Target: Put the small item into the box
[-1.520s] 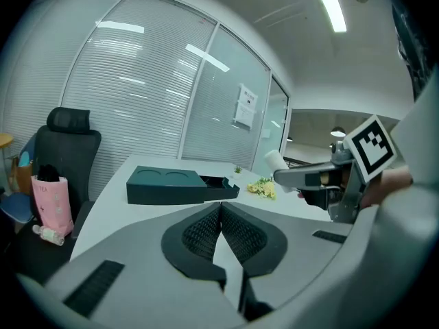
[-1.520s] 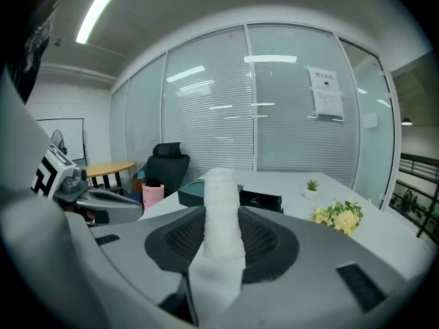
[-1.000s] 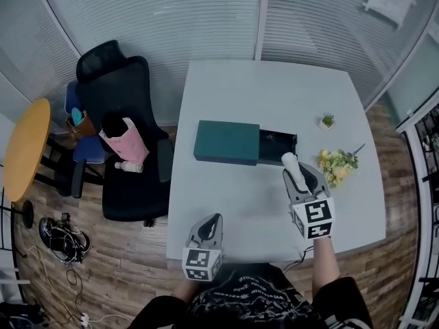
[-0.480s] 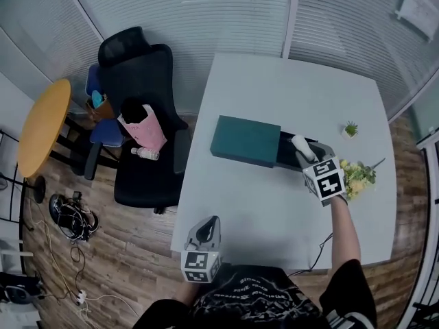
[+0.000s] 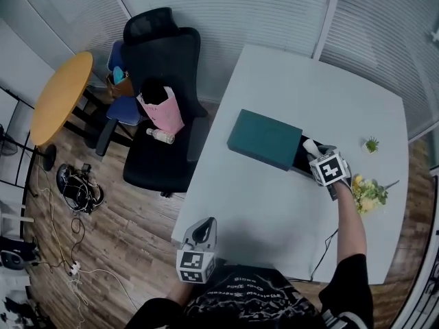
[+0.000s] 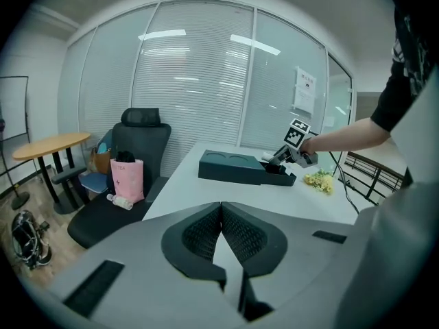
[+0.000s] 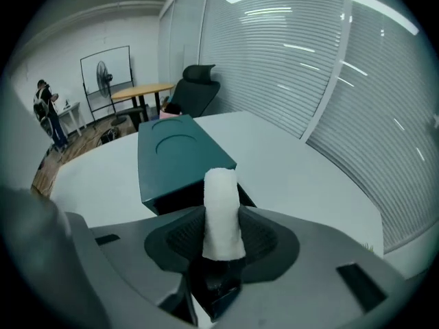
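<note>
A dark teal box [image 5: 265, 140] lies on the white table [image 5: 274, 218], its lid slid left so the black open end [image 5: 302, 162] shows at the right. My right gripper [image 5: 314, 151] hovers over that open end, shut on a small white cylinder [image 7: 221, 211] that stands upright between its pads. The box [image 7: 180, 156] lies just ahead of those jaws. My left gripper [image 5: 204, 230] hangs at the table's near edge, far from the box [image 6: 233, 166], shut with nothing in it.
A black office chair [image 5: 164, 163] with a pink bag [image 5: 162, 112] and a bottle stands left of the table. Yellow flowers [image 5: 369, 195] and a small potted plant [image 5: 371, 144] sit right of the box. A round yellow table [image 5: 60, 96] and floor cables [image 5: 79, 190] are further left.
My right gripper has carried the white cylinder away from me, from the near right of the table to the box's open end. The left gripper has stayed put.
</note>
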Demonstrator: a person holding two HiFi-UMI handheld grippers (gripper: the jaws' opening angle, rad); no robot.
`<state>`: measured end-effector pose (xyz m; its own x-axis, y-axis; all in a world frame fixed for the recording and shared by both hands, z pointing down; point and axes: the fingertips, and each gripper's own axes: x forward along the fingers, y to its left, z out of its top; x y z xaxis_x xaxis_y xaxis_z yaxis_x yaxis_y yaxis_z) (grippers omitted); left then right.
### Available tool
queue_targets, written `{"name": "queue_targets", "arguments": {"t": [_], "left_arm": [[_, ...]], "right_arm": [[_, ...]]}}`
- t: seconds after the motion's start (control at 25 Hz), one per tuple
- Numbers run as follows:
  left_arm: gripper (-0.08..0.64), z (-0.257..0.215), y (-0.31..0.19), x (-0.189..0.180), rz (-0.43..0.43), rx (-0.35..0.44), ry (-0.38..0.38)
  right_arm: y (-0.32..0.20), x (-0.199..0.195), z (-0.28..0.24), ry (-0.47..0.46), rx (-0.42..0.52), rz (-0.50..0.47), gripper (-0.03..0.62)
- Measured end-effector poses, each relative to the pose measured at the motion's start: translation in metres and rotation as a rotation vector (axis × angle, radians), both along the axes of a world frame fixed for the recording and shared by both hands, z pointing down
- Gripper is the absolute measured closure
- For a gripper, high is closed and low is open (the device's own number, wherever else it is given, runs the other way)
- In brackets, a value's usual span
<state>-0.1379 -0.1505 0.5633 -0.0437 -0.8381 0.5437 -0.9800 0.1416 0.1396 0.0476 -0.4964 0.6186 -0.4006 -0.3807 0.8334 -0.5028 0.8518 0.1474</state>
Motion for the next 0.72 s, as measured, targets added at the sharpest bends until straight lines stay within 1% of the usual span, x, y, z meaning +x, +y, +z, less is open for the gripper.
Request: {"name": "queue_targets", "arguments": {"t": [0.12, 0.24, 0.28, 0.36, 0.4, 0.44, 0.48, 0.52, 0.56, 0.64, 0.68, 0.72], "left_arm": [[0.540, 0.004, 0.006, -0.001, -0.019, -0.028, 0.000], [0.540, 0.010, 0.012, 0.000, -0.026, -0.050, 0.004], [0.540, 0.012, 0.013, 0.000, -0.032, -0.054, 0.012], [0.540, 0.012, 0.013, 0.001, -0.055, -0.052, 0.055], [0.540, 0.013, 0.013, 0.002, -0.065, -0.048, 0.077], [0.540, 0.013, 0.012, 0.003, -0.066, -0.045, 0.086], [0.540, 0.013, 0.012, 0.003, -0.061, -0.042, 0.079], [0.540, 0.014, 0.012, 0.002, -0.053, -0.039, 0.066], [0.540, 0.014, 0.012, 0.001, -0.049, -0.036, 0.058], [0.540, 0.014, 0.011, 0.000, -0.054, -0.037, 0.065], [0.540, 0.014, 0.010, 0.000, -0.059, -0.040, 0.076], [0.540, 0.015, 0.010, 0.001, -0.064, -0.044, 0.085]], "right_arm": [[-0.004, -0.006, 0.018, 0.036, -0.022, -0.027, 0.439], [-0.007, -0.007, 0.033, 0.060, -0.057, -0.008, 0.439], [-0.003, -0.007, 0.039, 0.066, -0.088, -0.006, 0.439], [0.019, -0.010, 0.057, 0.070, -0.210, -0.018, 0.439], [0.024, -0.009, 0.064, 0.089, -0.234, -0.028, 0.439], [0.019, -0.005, 0.066, 0.125, -0.204, -0.037, 0.439], [0.011, 0.000, 0.066, 0.164, -0.152, -0.042, 0.437], [0.006, 0.004, 0.066, 0.190, -0.131, -0.037, 0.439], [0.012, 0.003, 0.068, 0.177, -0.168, -0.028, 0.439], [0.034, -0.015, 0.073, 0.065, -0.300, -0.025, 0.437], [0.038, -0.020, 0.074, 0.028, -0.327, -0.023, 0.437], [0.039, -0.021, 0.074, 0.011, -0.332, -0.018, 0.438]]}}
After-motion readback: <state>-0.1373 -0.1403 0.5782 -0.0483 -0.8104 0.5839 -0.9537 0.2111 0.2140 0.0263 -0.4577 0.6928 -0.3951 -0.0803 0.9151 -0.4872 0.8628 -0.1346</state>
